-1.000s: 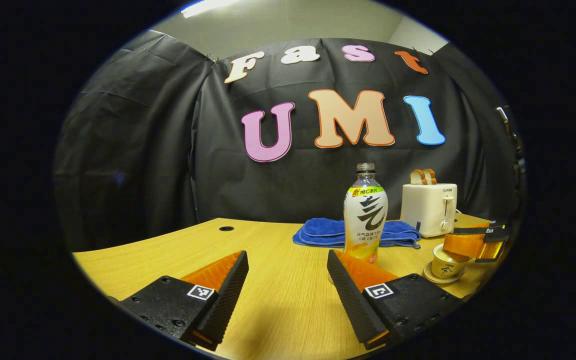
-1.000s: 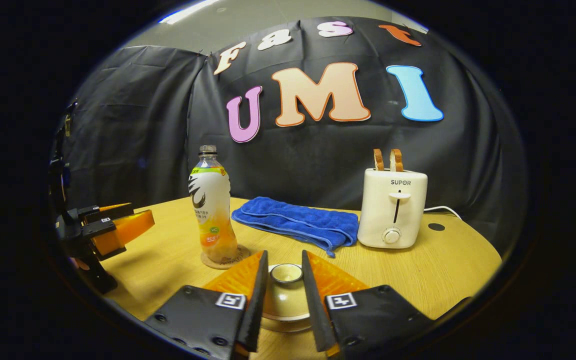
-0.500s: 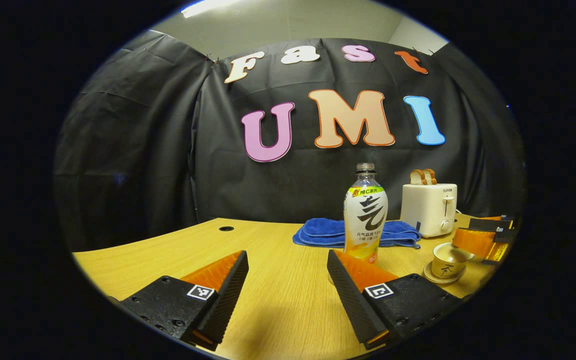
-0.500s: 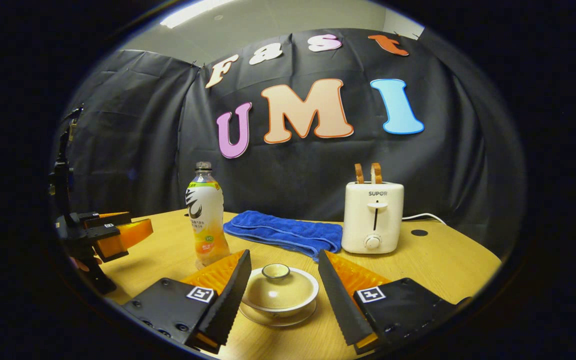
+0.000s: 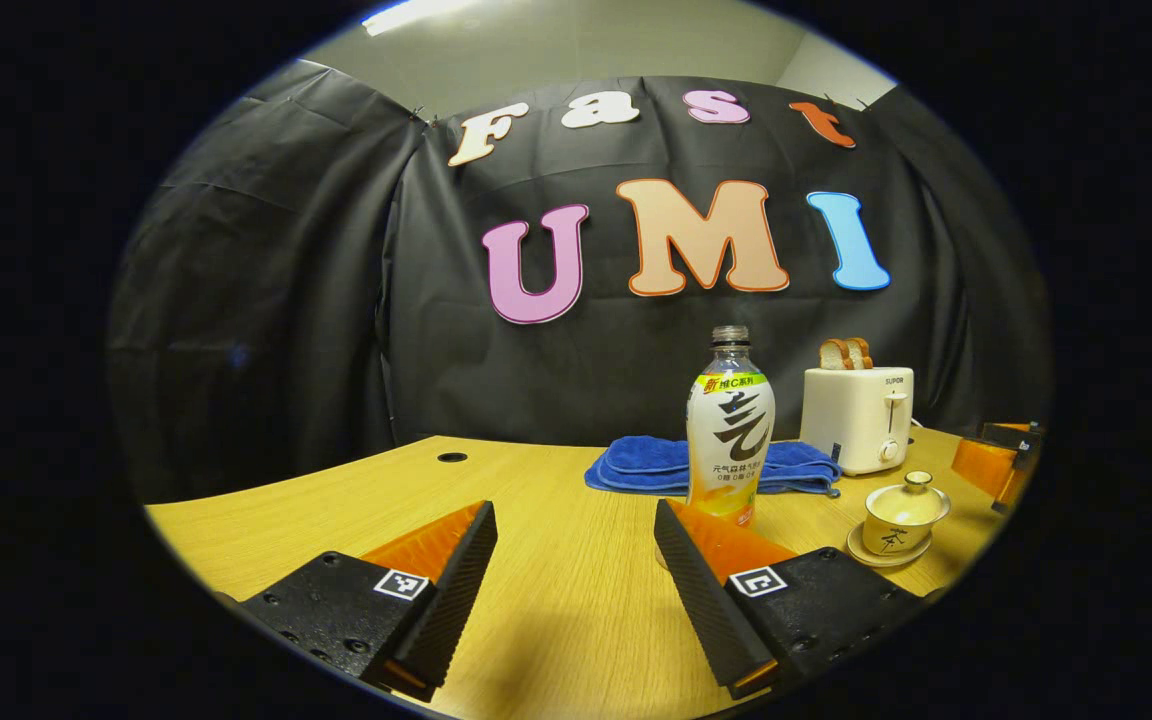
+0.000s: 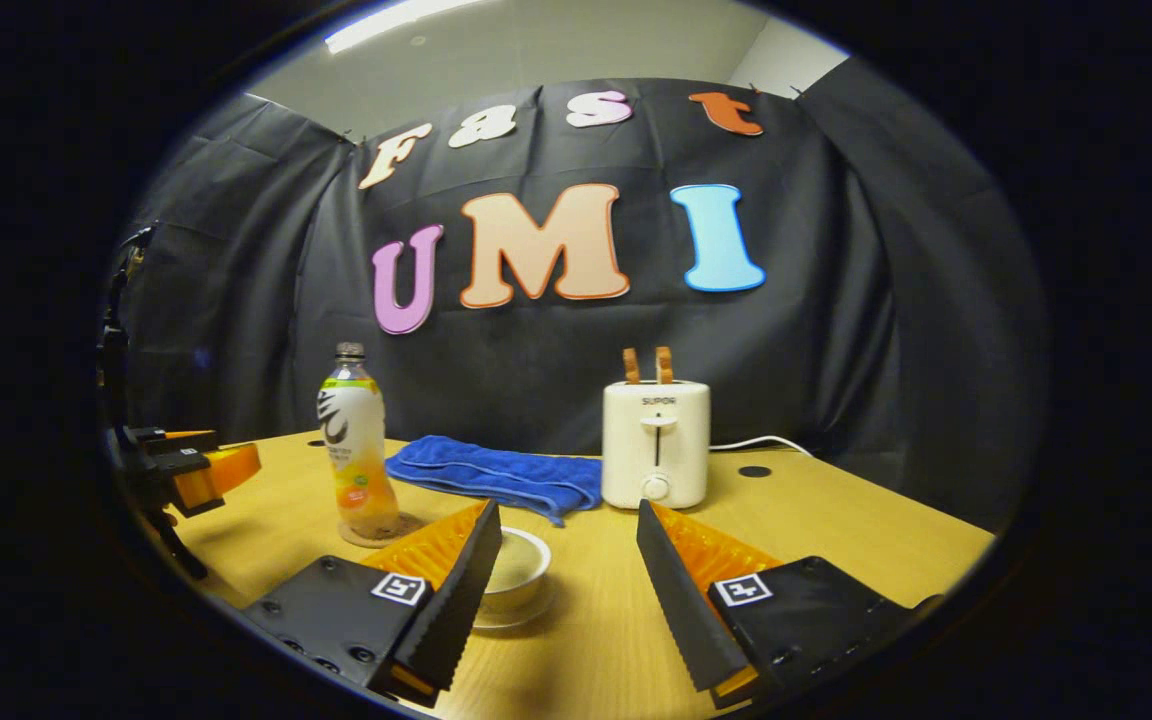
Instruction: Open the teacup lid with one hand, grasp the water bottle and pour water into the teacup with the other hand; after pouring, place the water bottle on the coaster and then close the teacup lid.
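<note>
Your task looks finished or very close to it, judging from how things lie. In the left gripper view the teacup (image 5: 898, 520) sits on its saucer at the right of the table (image 5: 536, 520) with its lid (image 5: 914, 490) seated on top, knob up. The water bottle (image 5: 731, 425) stands upright and uncapped, and in the right gripper view you can see its base resting on the round coaster (image 6: 376, 530), to the left of the teacup (image 6: 516, 570) and in front of the blue towel (image 6: 496, 475). I cannot tell whether water went into the cup, since the lid hides the inside. Your left gripper (image 5: 576, 580) has its fingers spread wide apart over bare table, holding nothing, with the bottle just beyond its right finger. Your right gripper (image 6: 561, 585) is likewise spread wide and empty, the teacup partly behind its left finger and untouched by either finger. The toaster (image 6: 656, 445) stands farther back, well apart from the cup. Nothing appears left except drawing both grippers clear.
</note>
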Tool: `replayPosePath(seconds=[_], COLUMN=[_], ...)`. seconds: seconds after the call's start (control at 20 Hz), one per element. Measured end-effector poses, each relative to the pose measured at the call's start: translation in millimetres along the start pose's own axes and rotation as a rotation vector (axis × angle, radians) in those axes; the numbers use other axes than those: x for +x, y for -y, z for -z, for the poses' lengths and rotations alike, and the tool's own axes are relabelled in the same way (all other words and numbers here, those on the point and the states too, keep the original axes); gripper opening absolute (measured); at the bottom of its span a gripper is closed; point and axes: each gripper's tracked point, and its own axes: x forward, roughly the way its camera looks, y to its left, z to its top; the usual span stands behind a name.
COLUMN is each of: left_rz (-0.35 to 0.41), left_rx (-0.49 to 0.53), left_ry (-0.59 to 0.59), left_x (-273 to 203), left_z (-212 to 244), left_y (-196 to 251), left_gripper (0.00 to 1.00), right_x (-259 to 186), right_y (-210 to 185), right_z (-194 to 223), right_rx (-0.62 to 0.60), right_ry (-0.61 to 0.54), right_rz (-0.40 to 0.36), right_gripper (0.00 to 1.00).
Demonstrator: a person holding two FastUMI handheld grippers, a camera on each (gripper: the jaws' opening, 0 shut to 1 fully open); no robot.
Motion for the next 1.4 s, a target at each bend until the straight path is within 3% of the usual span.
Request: replayPosePath(seconds=[0.1,0.15,0.4,0.45,0.65,0.7,0.75,0.8,1.2,1.25,1.4], left_rz=[0.000,0.000,0.000,-0.001,-0.002,-0.002,-0.003,-0.004,-0.003,-0.003,-0.003], left_rx=[0.000,0.000,0.001,0.001,0.002,0.001,0.001,0.002,0.002,0.002,0.002], left_ry=[-0.001,0.000,-0.002,-0.002,-0.002,-0.001,-0.001,-0.002,-0.001,-0.001,-0.001], left_x=[0.3,0.3,-0.1,-0.3,0.3,0.1,-0.3,0.0,-0.1,0.3,0.1], left_z=[0.8,0.5,0.9,0.7,1.4,0.5,0.3,0.8,0.5,0.2,0.8], left_y=[0.4,0.3,0.4,0.3,0.5,0.3,-0.2,-0.4,-0.9,-0.6,-1.2], left_gripper=[0.93,0.93,0.93,0.93,0.93,0.93,0.93,0.93,0.93,0.93,0.93], right_x=[-6.8,-9.3,-21.5,-22.0,-21.8,-21.4,-21.6,-21.4,-21.2,-21.4,-21.7], right_y=[12.2,19.2,45.6,45.7,46.2,45.9,46.3,46.0,46.5,46.1,46.3], right_z=[-1.5,-1.8,-4.1,-3.2,-3.1,-3.4,-3.0,-3.2,-3.2,-2.9,-3.4], right_rx=[-0.002,-0.002,-0.004,-0.005,-0.005,-0.006,-0.006,-0.006,-0.006,-0.006,-0.006], right_ry=[0.002,0.004,0.009,0.008,0.008,0.009,0.008,0.009,0.009,0.009,0.009], right_rz=[0.045,0.067,0.154,0.157,0.157,0.157,0.157,0.157,0.157,0.157,0.157], right_gripper=[0.99,0.95,1.00,0.95,0.99,0.95,0.99,0.95,0.95,0.99,0.95])
